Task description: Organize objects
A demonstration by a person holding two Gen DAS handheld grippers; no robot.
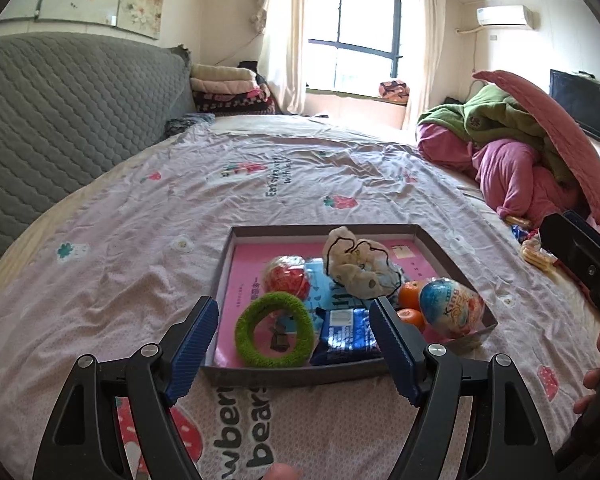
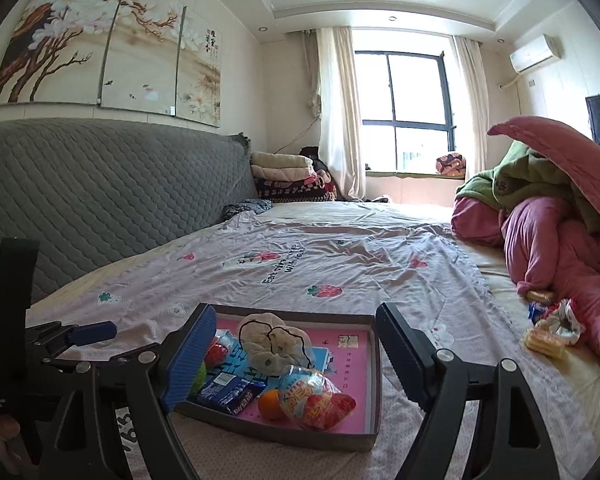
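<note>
A shallow grey box [image 1: 440, 245] with a pink floor lies on the bed; it also shows in the right wrist view [image 2: 374, 380]. In it lie a green fuzzy ring [image 1: 275, 330], a blue snack packet [image 1: 346, 334], a red ball [image 1: 286, 278], a beige pouch [image 1: 354, 264], two oranges [image 1: 410, 296] and a toy egg packet [image 1: 452, 308]. My left gripper [image 1: 296, 350] is open and empty, just above the box's near edge. My right gripper [image 2: 294, 364] is open and empty over the box. The egg packet [image 2: 316, 398], blue packet [image 2: 230, 392] and pouch [image 2: 272, 344] lie between its fingers.
The bed sheet [image 1: 140, 260] spreads around the box. A grey headboard [image 1: 60, 120] stands on the left. Pink and green quilts [image 1: 520, 152] pile up on the right, with loose snack packets [image 2: 548, 332] beside them. Folded blankets [image 1: 228, 88] lie at the far end.
</note>
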